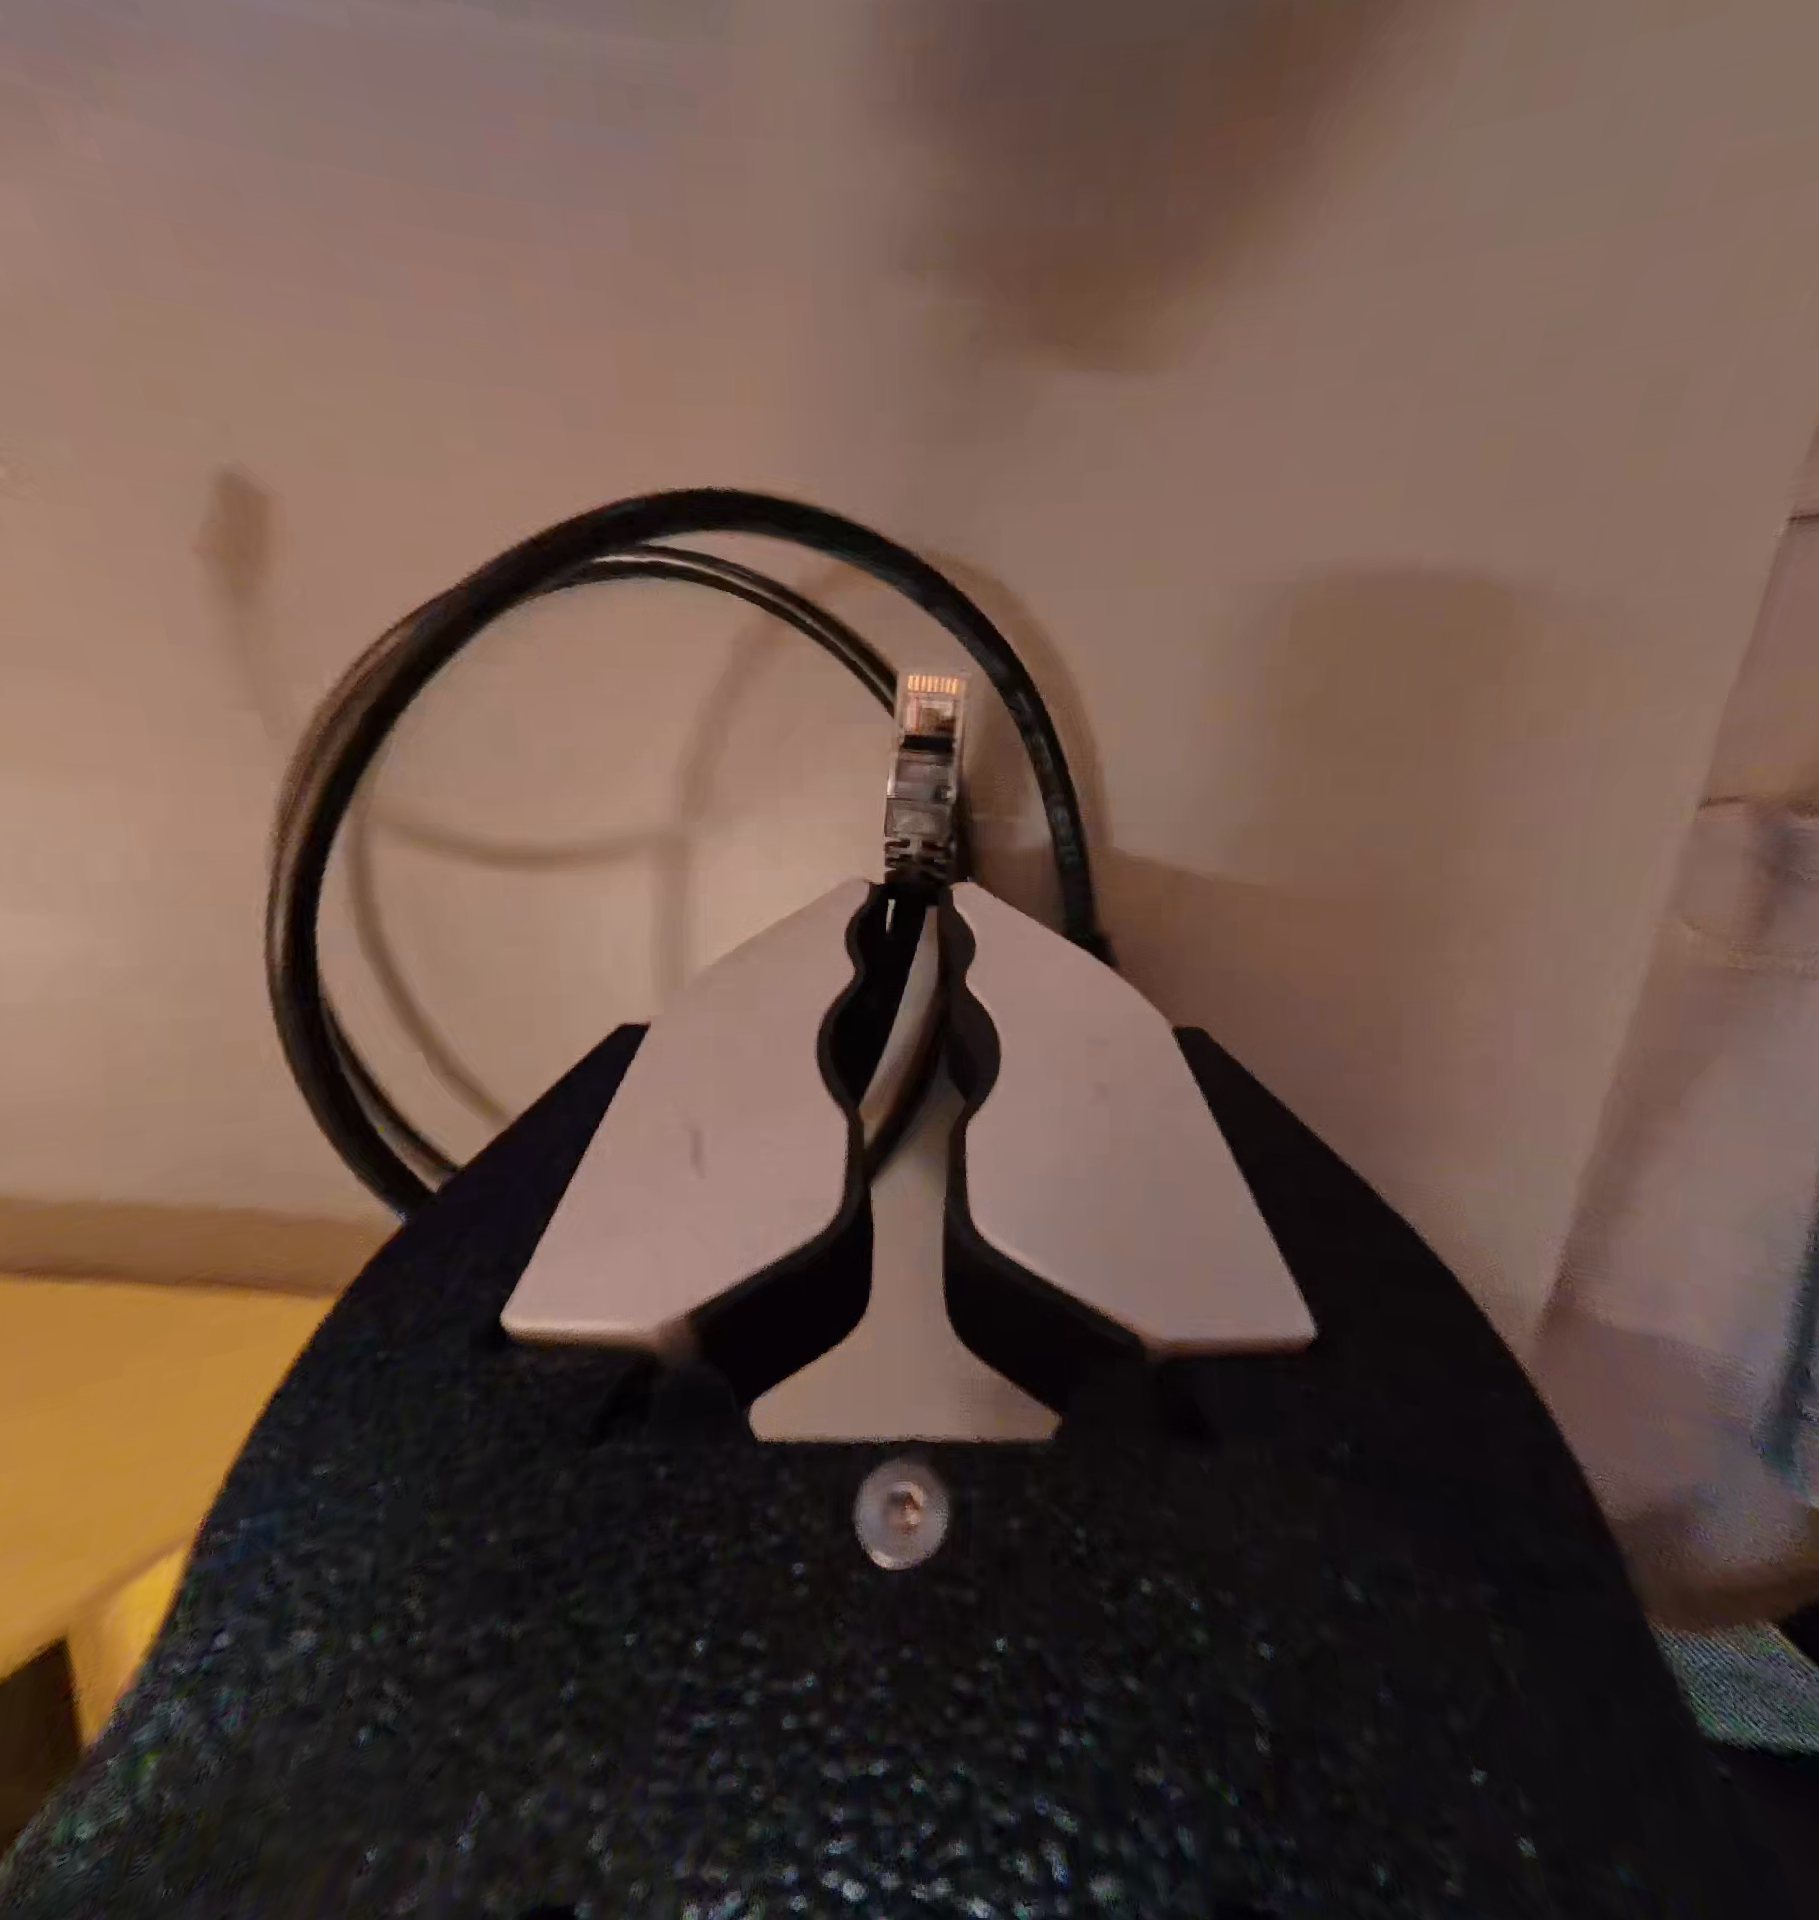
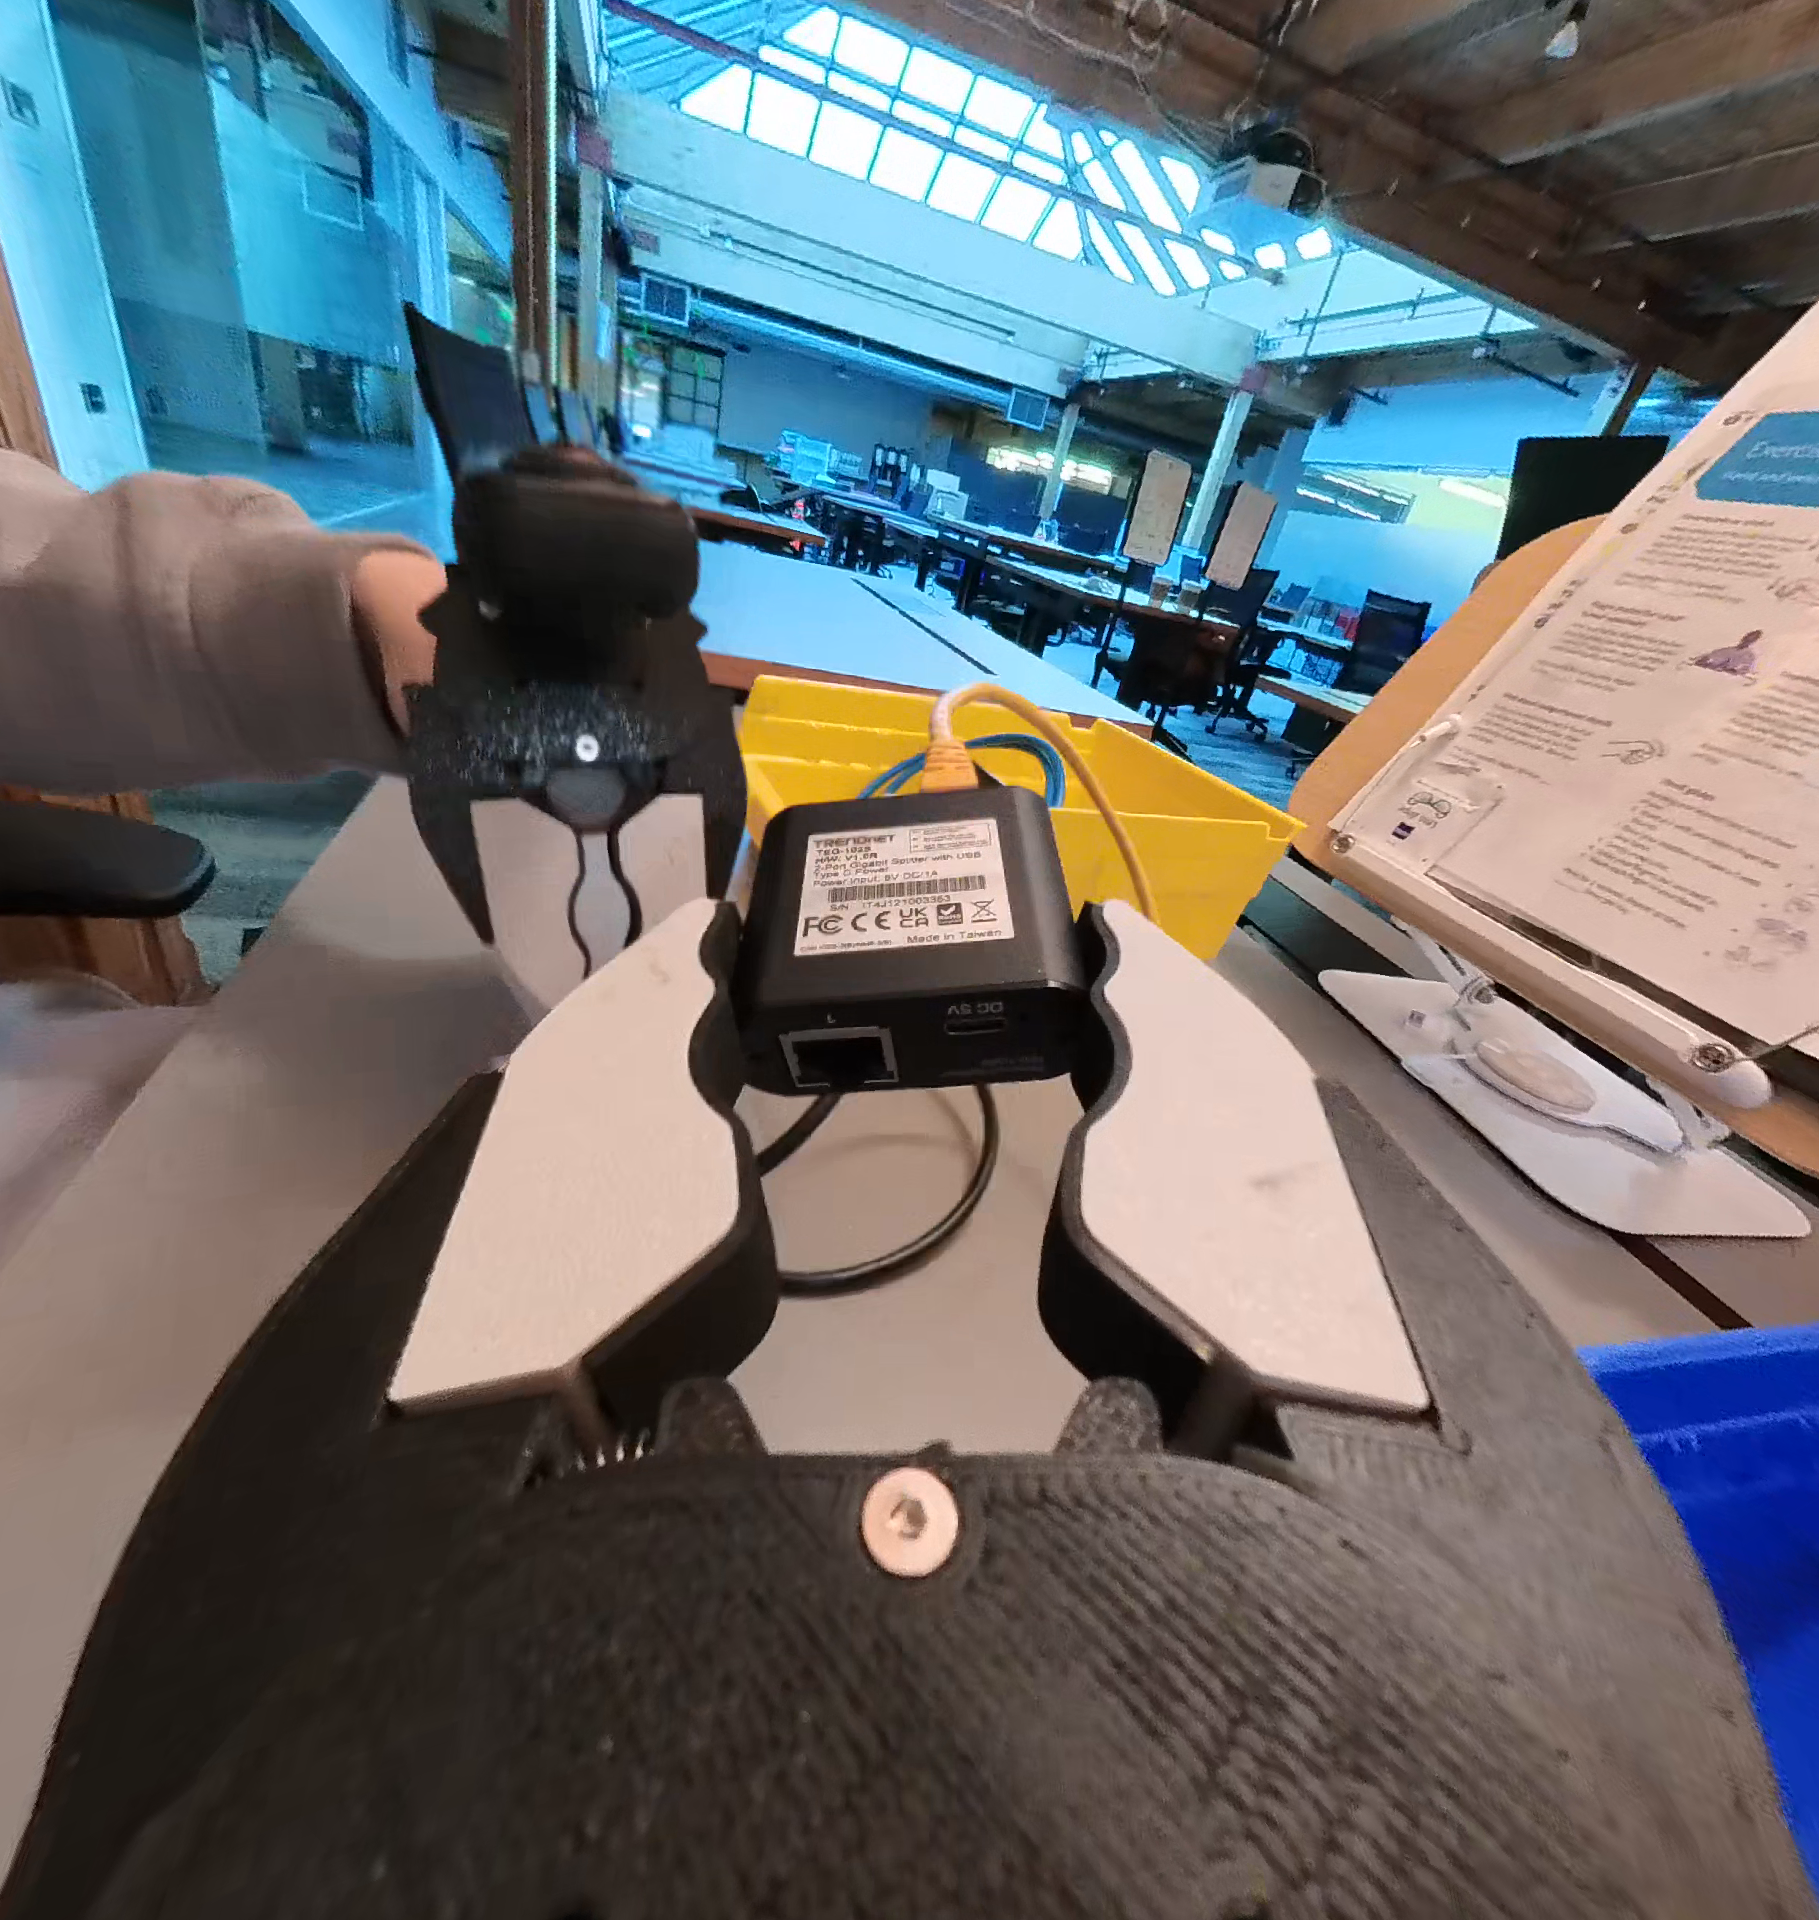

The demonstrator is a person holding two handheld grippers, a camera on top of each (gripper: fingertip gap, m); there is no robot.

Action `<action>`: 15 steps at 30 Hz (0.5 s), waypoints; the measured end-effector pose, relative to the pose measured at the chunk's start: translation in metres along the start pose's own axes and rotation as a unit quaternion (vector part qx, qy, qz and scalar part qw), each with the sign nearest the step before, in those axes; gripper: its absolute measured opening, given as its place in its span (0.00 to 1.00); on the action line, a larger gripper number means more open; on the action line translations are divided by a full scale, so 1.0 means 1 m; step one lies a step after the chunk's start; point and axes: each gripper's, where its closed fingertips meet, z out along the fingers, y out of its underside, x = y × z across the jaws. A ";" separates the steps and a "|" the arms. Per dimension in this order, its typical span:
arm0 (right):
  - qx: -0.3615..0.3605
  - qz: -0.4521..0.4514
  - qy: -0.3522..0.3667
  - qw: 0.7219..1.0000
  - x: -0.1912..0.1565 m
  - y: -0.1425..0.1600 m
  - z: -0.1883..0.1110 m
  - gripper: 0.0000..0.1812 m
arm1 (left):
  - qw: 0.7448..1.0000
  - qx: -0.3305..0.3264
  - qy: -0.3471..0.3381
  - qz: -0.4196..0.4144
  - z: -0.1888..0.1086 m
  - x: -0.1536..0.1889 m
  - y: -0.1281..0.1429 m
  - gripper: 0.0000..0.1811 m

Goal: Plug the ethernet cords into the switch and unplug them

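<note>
My left gripper (image 1: 913, 883) is shut on the black ethernet cord (image 1: 323, 831), just behind its clear plug (image 1: 928, 758), which sticks out past the fingertips. The cord loops in a coil on the table below. My right gripper (image 2: 910, 925) is shut on the small black switch (image 2: 905, 925), held above the table with its labelled side up. An empty port (image 2: 843, 1058) faces me. A yellow cord (image 2: 1092, 758) is plugged into its far side. The left gripper (image 2: 598, 935) also shows in the right wrist view, to the left of the switch, pointing down.
A yellow bin (image 2: 1144, 831) with a blue cable stands behind the switch. A tilted board with a printed sheet (image 2: 1632, 748) stands on a white base at right. A blue bin (image 2: 1757, 1538) is near right. A sleeve (image 2: 157, 613) enters from the left. The table (image 2: 261, 1143) is grey. The grippers' ends are close to 15 cm from one another.
</note>
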 end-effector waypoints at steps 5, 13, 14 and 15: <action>-0.003 -0.002 -0.011 1.000 -0.005 0.000 0.002 0.35 | 0.992 0.112 0.017 0.049 0.026 0.006 -0.006 0.05; -0.001 0.002 -0.023 1.000 -0.008 0.001 0.004 0.34 | 0.969 0.245 0.032 -0.015 0.019 0.004 -0.014 0.08; -0.001 0.001 -0.022 1.000 -0.008 0.002 0.005 0.34 | 0.969 0.245 0.030 -0.021 0.020 0.002 -0.014 0.09; -0.005 0.001 -0.023 1.000 -0.009 0.004 0.005 0.34 | 0.971 0.237 0.028 -0.024 0.022 0.001 -0.013 0.10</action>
